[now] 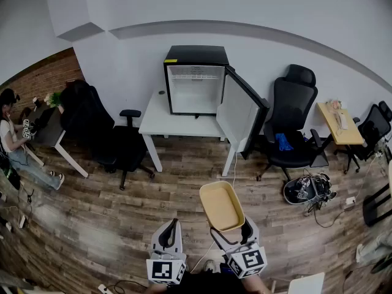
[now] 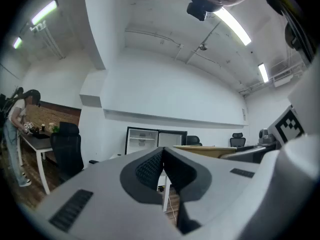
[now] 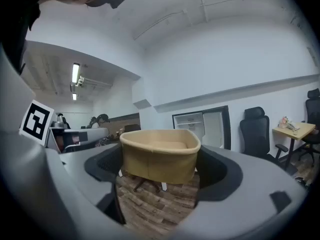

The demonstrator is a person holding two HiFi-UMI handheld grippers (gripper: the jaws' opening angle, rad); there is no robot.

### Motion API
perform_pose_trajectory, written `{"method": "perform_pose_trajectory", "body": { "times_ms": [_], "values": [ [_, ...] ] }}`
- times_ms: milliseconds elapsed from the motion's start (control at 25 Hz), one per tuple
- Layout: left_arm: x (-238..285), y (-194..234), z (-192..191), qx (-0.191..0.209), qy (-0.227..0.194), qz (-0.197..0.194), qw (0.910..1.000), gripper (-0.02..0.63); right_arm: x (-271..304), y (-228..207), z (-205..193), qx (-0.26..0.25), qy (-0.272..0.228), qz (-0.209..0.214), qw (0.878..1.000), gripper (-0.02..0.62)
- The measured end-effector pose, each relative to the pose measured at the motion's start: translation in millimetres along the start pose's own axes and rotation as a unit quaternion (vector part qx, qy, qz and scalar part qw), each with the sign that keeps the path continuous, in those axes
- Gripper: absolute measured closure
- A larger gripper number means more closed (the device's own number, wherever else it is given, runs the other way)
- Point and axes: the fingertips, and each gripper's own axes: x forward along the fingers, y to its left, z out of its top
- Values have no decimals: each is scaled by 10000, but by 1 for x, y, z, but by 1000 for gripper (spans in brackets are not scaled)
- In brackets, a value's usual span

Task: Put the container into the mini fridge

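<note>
A tan, open-topped container (image 1: 222, 206) hangs above the wooden floor, and my right gripper (image 1: 230, 228) is shut on its near end. In the right gripper view the container (image 3: 160, 154) fills the wide gap between the two dark pads. My left gripper (image 1: 171, 226) is level with it on the left, shut with nothing in it; its pads meet (image 2: 162, 156). The black mini fridge (image 1: 195, 81) stands on a white table (image 1: 156, 120) ahead by the wall. Its door (image 1: 240, 112) is swung open to the right and the white inside looks bare.
A black office chair (image 1: 98, 127) stands left of the table and another (image 1: 295, 124) to the right of the fridge door. A person (image 1: 12, 143) sits at a desk far left. A small wooden table (image 1: 340, 124) and gear on the floor (image 1: 306, 188) are at the right.
</note>
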Motion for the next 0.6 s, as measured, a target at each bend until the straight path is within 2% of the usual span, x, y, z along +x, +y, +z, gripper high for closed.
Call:
{"method": "perform_pose_trajectory", "body": {
  "times_ms": [600],
  "values": [
    [2,-11,0,14,19,16,10000,598,-4,-4,0,173,-29,89,9998,129]
  ]
}}
